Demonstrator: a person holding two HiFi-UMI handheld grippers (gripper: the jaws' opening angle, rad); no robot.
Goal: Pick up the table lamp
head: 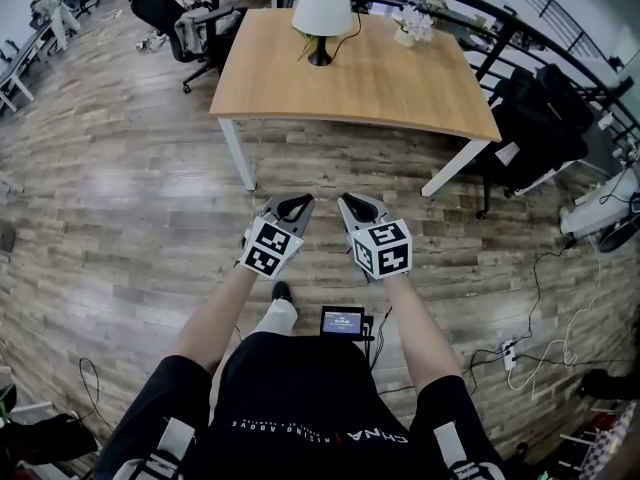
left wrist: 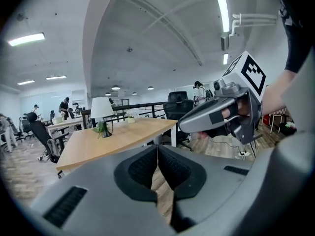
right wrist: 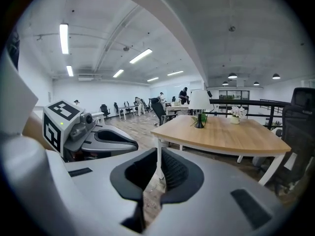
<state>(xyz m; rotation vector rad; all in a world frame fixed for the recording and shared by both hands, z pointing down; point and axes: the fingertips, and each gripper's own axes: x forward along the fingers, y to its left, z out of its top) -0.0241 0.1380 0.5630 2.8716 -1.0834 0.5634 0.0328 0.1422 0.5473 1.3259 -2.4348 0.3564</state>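
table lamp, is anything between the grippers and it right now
Nothing visible blocks it. Between the left gripper and right gripper and the table lamp lie only floor and the bare near half of the table. The flower pot stands off to the lamp's right.

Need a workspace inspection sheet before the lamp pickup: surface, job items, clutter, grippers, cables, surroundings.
Surface: light wooden table with white legs.
Job's things: table lamp with white shade and black base, upright near the far edge, untouched.
Clutter: small white pot of white flowers, right of the lamp.
Grippers: left gripper and right gripper shut, empty, over the floor short of the table.
Cables: black lamp cord on the tabletop; white power strip on the floor.
Surroundings: black office chairs, black railing.
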